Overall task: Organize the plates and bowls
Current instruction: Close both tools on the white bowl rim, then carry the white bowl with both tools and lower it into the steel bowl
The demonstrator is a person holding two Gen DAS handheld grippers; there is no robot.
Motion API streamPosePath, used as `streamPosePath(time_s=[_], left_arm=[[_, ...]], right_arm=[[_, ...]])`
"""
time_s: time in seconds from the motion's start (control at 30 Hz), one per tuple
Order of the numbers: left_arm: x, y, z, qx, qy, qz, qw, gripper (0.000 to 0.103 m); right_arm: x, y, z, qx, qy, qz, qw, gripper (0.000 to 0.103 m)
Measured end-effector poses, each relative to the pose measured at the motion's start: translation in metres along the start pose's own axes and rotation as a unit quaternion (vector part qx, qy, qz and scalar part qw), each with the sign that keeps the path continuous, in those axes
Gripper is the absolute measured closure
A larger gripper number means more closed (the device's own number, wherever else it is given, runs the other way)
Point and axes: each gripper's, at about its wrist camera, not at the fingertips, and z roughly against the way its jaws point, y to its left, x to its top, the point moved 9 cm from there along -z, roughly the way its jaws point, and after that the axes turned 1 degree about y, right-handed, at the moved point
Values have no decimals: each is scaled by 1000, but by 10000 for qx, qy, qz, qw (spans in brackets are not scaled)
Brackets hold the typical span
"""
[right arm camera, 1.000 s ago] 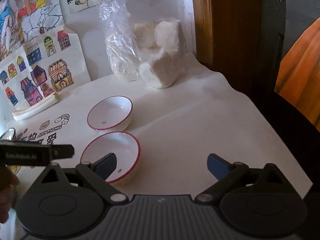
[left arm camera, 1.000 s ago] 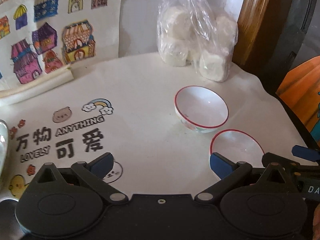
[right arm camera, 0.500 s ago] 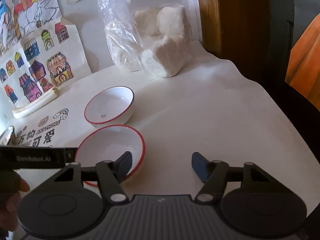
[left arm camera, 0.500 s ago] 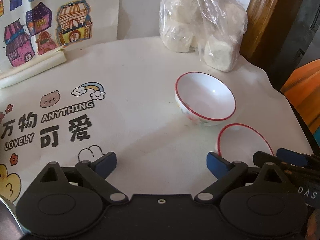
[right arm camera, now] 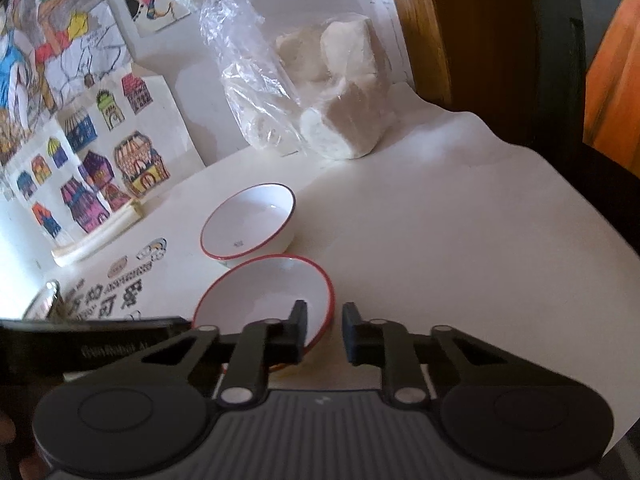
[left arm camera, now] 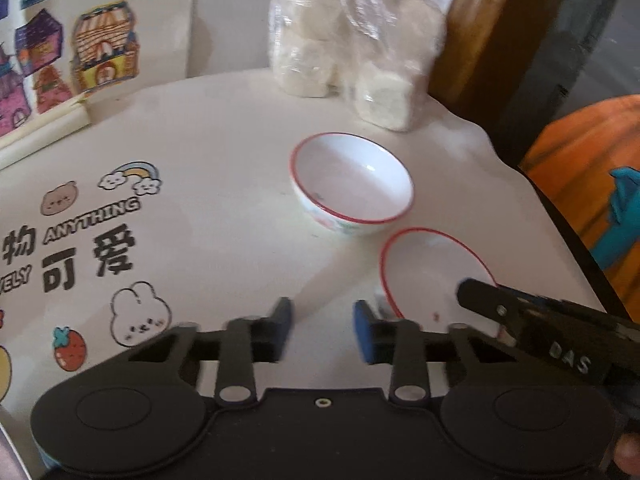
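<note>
Two white bowls with red rims sit side by side on the printed table cover. The far bowl [left arm camera: 352,184] [right arm camera: 248,228] stands free. The near bowl [left arm camera: 432,272] [right arm camera: 264,292] has my right gripper [right arm camera: 324,316] shut on its rim, with one finger inside and the other outside. In the left wrist view that inner finger [left arm camera: 476,294] lies over the bowl's inside. My left gripper [left arm camera: 322,330] hovers just left of the near bowl. Its jaws are closing, with only bare table cover between them. Its black body [right arm camera: 80,340] shows at the left of the right wrist view.
A clear plastic bag of white blocks [left arm camera: 352,60] [right arm camera: 320,100] stands at the back by a wooden post [left arm camera: 472,20]. A rolled paper with coloured houses [left arm camera: 44,124] leans at the back left. The table edge [left arm camera: 560,220] runs close to the right of the bowls.
Both grippers' jaws have drawn together from wide open. The right gripper's left finger has gone into the near bowl, and its jaws now grip the rim.
</note>
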Motion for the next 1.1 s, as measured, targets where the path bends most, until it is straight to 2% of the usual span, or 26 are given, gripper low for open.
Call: streamPosePath(time_s=[0.07, 0.13, 0.27, 0.37, 0.4, 0.47, 0.63, 0.67, 0.7, 0.73, 0.77, 0.8, 0.9, 0.93, 0.97, 1.1], left_arm=[[-3, -2, -1, -103, 43, 13, 9999, 93], [-5, -3, -1, -207, 85, 43, 9997, 101], [-9, -6, -2, -490, 189, 194, 9984, 103], [-9, -1, 1, -678, 188, 419, 9966, 103], [-9, 2, 2, -679, 204, 500, 9962, 100], [-7, 9, 7, -662, 145, 632, 9957, 85], [3, 17, 21, -787, -47, 837, 9934, 79], [4, 18, 23, -802, -63, 878, 9929, 74], [5, 18, 26, -824, -82, 911, 9924, 70], [6, 17, 28, -910, -101, 926, 9915, 55], [7, 16, 30, -944, -127, 924, 9912, 47], [8, 14, 34, -921, -176, 900, 9915, 47], [9, 9, 33, -761, -170, 700, 9945, 48], [8, 8, 29, -666, -105, 677, 9954, 51], [7, 8, 26, -639, -50, 669, 9957, 59], [-3, 8, 13, -792, 219, 755, 9938, 75]], right_arm=[[0, -1, 0, 0, -51, -78, 10000, 87], [-1, -2, 0, -15, -70, -135, 9999, 88], [-1, 2, 1, 71, -52, -269, 9996, 89], [-3, 5, 3, -97, -102, -146, 9998, 89], [-4, 6, 3, -100, -107, -146, 9998, 89], [-4, 5, 5, -72, -101, -198, 9997, 89], [-5, 5, 5, -134, -111, -154, 9997, 89], [-4, 5, 5, -140, -106, -159, 9997, 89], [-4, 4, 5, -137, -100, -180, 9997, 89], [-5, 3, 5, -114, -101, -200, 9997, 89], [-5, 3, 6, -88, -101, -219, 9997, 89], [-5, 3, 6, -80, -97, -214, 9997, 89], [-5, 5, 6, -76, -111, -178, 9998, 89], [-5, 5, 6, -75, -115, -176, 9998, 89], [-5, 5, 6, -73, -118, -182, 9997, 89], [-5, 4, 6, -16, -119, -231, 9997, 89]])
